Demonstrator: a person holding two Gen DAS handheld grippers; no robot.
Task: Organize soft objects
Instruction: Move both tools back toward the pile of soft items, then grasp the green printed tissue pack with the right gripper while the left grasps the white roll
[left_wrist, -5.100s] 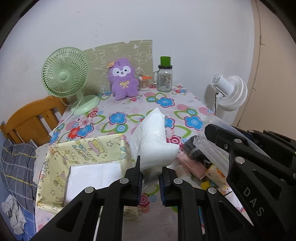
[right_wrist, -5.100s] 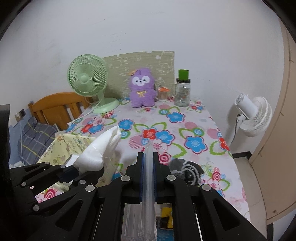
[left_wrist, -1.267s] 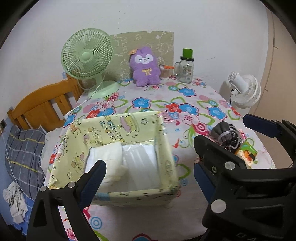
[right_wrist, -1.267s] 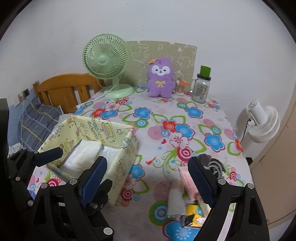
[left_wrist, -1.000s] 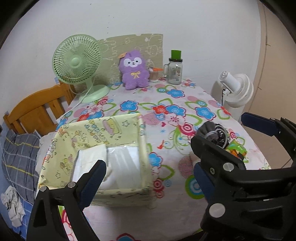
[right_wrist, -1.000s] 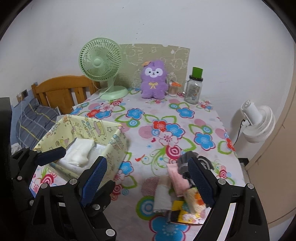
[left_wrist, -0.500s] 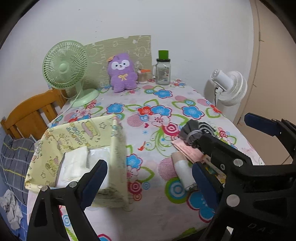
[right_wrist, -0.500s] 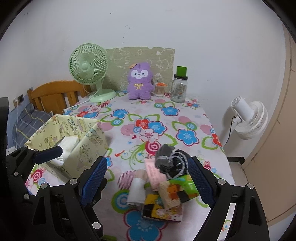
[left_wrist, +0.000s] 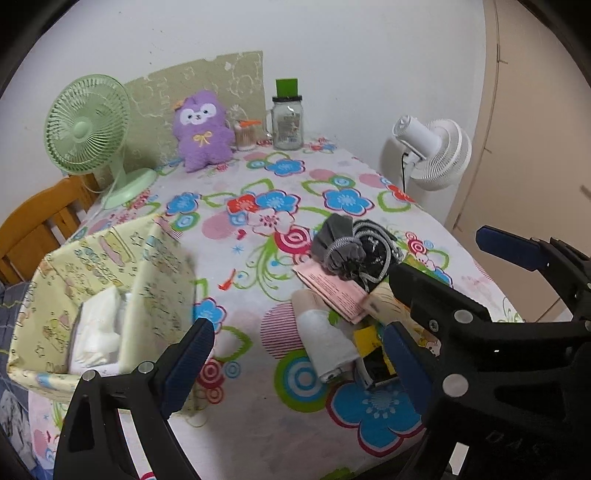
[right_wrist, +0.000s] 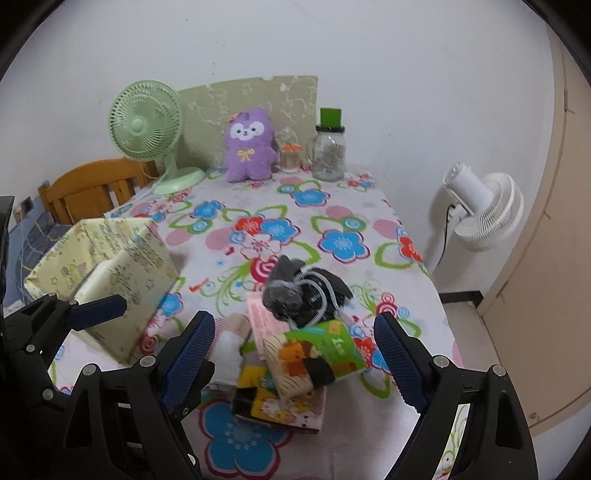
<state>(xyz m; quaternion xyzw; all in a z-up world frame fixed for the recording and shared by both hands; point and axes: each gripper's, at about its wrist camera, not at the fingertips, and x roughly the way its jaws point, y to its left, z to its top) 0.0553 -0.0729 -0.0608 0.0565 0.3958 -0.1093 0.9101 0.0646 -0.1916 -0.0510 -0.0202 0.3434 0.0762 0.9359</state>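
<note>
Jaws gape empty on both the left gripper (left_wrist: 295, 354) and the right gripper (right_wrist: 293, 358); the jumbled pile of soft packets and grey pouch (right_wrist: 295, 328) lies between the right gripper's fingers, right of the yellow fabric box (right_wrist: 107, 266).

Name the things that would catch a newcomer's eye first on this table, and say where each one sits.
The purple plush toy stands out first, upright at the far edge of the flowered table, between the green fan and a glass jar. Nearer, a heap of small soft items lies between the open right gripper fingers. A yellow fabric box with white packs inside sits at the left.
</note>
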